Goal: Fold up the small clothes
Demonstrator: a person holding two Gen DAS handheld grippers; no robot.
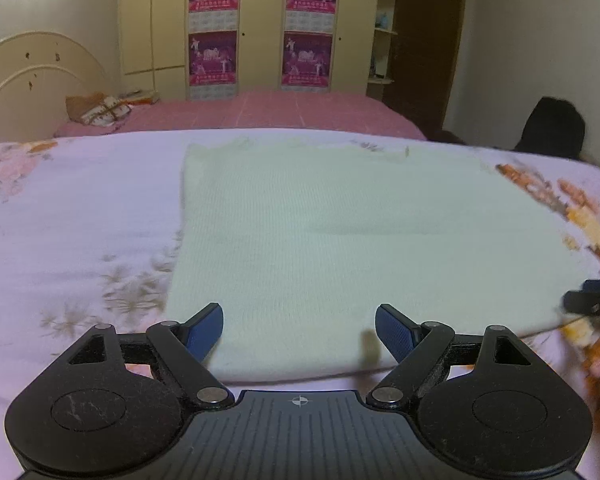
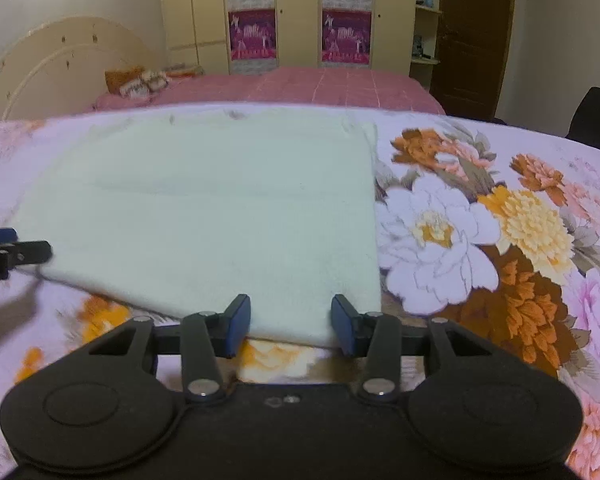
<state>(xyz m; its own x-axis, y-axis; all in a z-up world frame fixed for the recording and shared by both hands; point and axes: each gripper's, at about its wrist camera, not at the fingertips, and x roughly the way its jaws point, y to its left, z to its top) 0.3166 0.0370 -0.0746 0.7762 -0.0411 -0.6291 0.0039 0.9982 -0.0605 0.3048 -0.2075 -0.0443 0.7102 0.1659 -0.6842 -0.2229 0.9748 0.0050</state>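
A pale green knit garment [image 1: 340, 240] lies flat in a rectangle on the floral bedsheet [image 1: 60, 220]. My left gripper [image 1: 300, 324] stands open wide over the garment's near edge, and its blue pads [image 1: 206, 330] touch nothing. Seen from the left wrist, the right gripper [image 1: 592, 300] pokes in at the far right, beside the garment's edge. In the right wrist view the garment [image 2: 220, 208] fills the left half. My right gripper [image 2: 291, 322] is partly open with the garment's near right corner between its pads, which do not press on it. The left gripper [image 2: 4, 250] shows at the left edge.
Large orange, white and yellow flowers on the bedsheet [image 2: 480, 240] lie right of the garment. Behind is a second bed with a pink cover [image 2: 320, 88], pillows [image 2: 136, 80] and a curved headboard [image 2: 60, 64]. A wardrobe with posters [image 1: 260, 28], a dark door [image 2: 472, 32] and a black chair [image 1: 552, 128] stand beyond.
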